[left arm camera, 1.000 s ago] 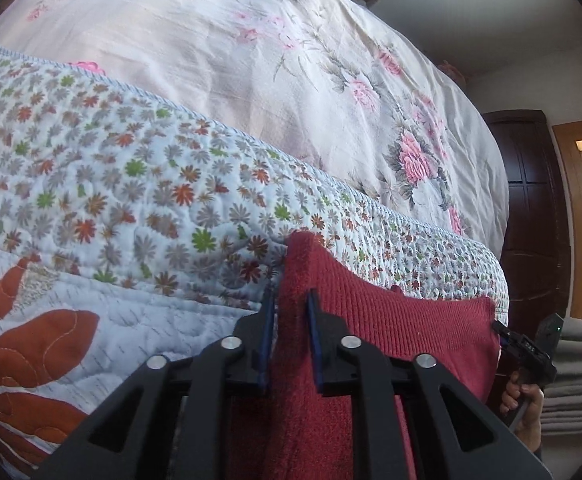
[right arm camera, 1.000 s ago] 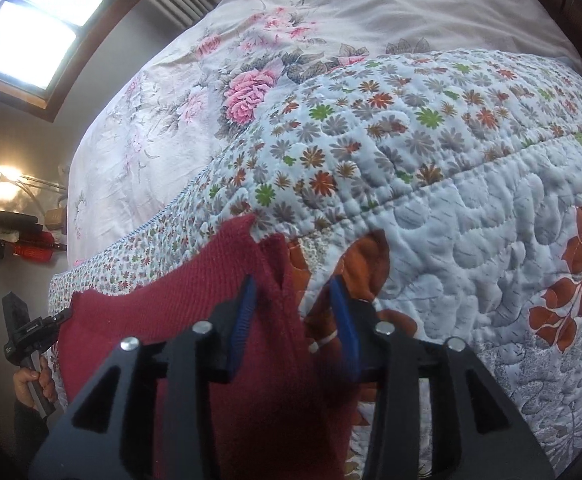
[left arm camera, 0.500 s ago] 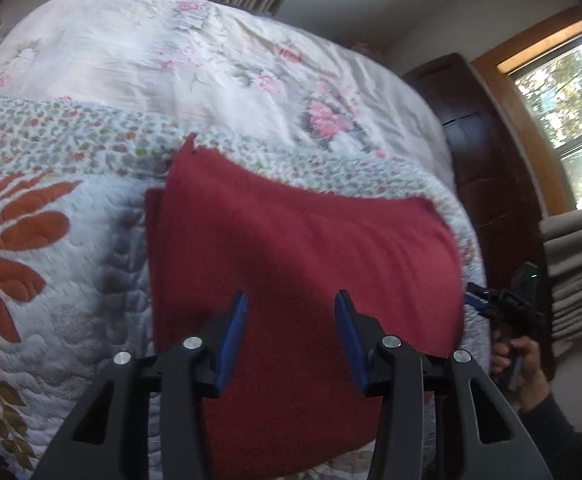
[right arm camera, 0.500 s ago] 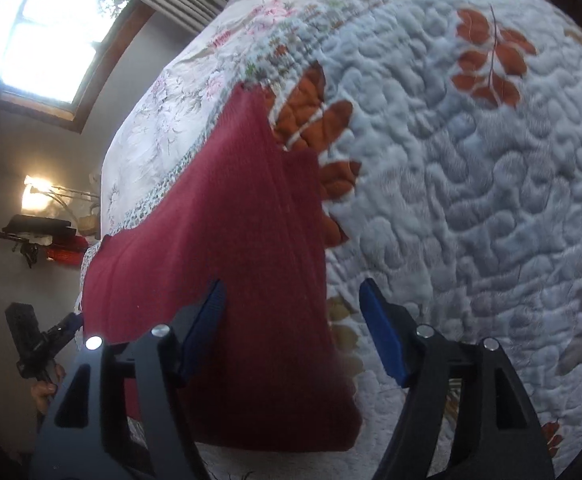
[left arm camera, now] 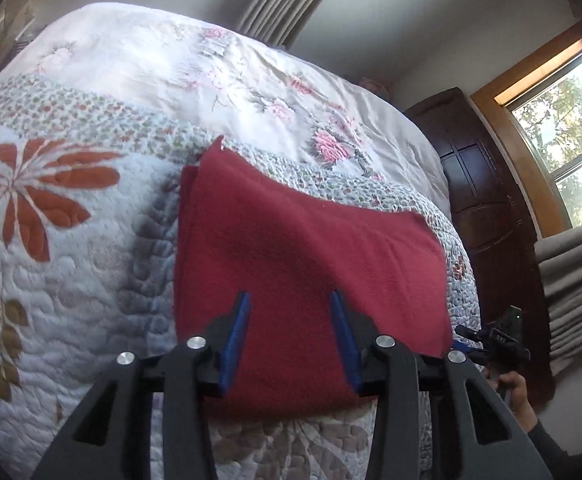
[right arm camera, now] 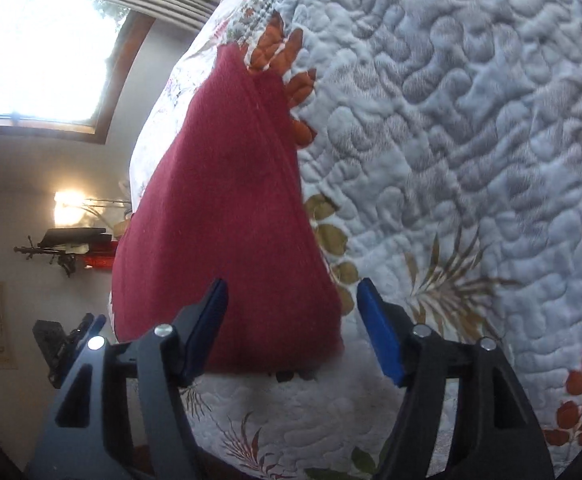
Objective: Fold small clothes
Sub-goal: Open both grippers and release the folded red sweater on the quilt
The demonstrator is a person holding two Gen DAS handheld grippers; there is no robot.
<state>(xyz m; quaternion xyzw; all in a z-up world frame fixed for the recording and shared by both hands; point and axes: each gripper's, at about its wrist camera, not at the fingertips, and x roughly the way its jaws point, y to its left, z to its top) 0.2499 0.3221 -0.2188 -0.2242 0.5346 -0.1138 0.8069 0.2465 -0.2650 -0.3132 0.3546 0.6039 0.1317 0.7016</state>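
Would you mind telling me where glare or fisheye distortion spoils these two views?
Right wrist view: the window is blown out white and a lamp flares. Left wrist view: its window is bright yet shows foliage. Both views bulge the quilted bedspread and darken at the corners; the folded dark-red knit garment stays sharp.

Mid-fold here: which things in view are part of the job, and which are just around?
Job:
red garment, lying folded on the quilt
left hand-held gripper, open
right hand-held gripper, open

Just around:
floral bedspread
dark wooden door
curtains
window
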